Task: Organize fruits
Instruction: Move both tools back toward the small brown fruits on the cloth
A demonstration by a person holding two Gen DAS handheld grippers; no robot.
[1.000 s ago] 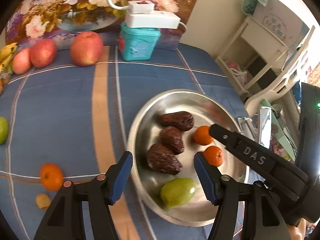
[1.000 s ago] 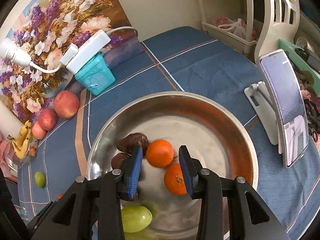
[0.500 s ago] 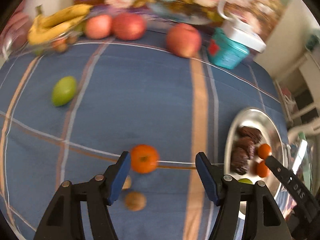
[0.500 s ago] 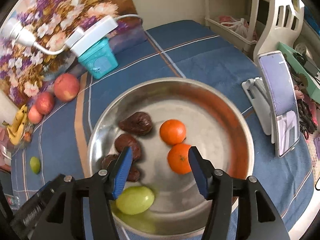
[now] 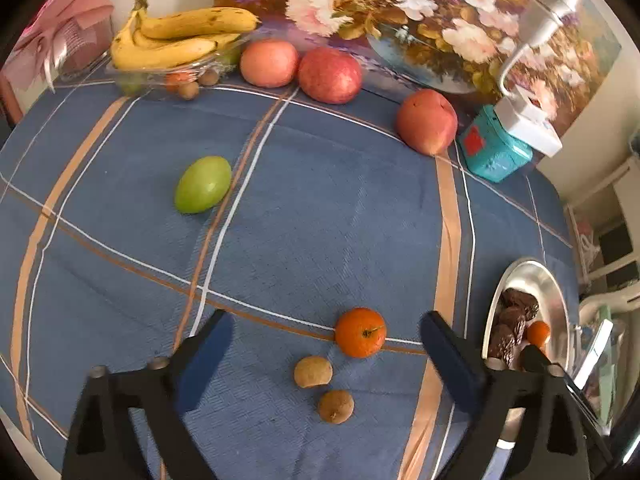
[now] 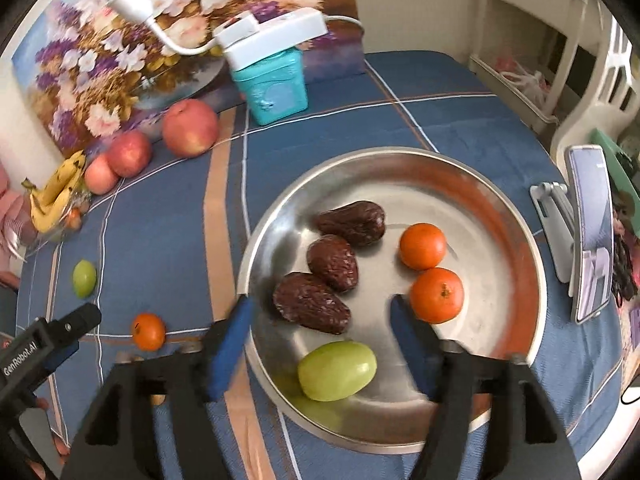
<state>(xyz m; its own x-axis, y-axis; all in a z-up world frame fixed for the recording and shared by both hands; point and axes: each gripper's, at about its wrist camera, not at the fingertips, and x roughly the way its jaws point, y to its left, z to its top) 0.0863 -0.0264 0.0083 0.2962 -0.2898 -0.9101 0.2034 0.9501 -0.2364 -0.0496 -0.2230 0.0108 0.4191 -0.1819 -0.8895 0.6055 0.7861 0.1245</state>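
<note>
My left gripper (image 5: 326,354) is open and empty above the blue cloth, with a loose orange (image 5: 360,337) between its fingers and two small brown fruits (image 5: 313,371) just in front. A green fruit (image 5: 203,184) lies farther left. My right gripper (image 6: 320,340) is open and empty over the steel bowl (image 6: 516,216). The bowl holds three dark wrinkled fruits (image 6: 332,263), two oranges (image 6: 422,246) and a green fruit (image 6: 337,370). The bowl also shows in the left wrist view (image 5: 554,292).
Three apples (image 5: 330,75) and a banana bunch (image 5: 176,42) line the back by a flower picture. A teal box (image 6: 272,88) with a white power strip stands behind the bowl. A phone on a stand (image 6: 590,232) is at the right.
My left gripper swung left from the bowl to the loose orange and opened wider. My right gripper let go of an orange in the bowl, opened and drew back.
</note>
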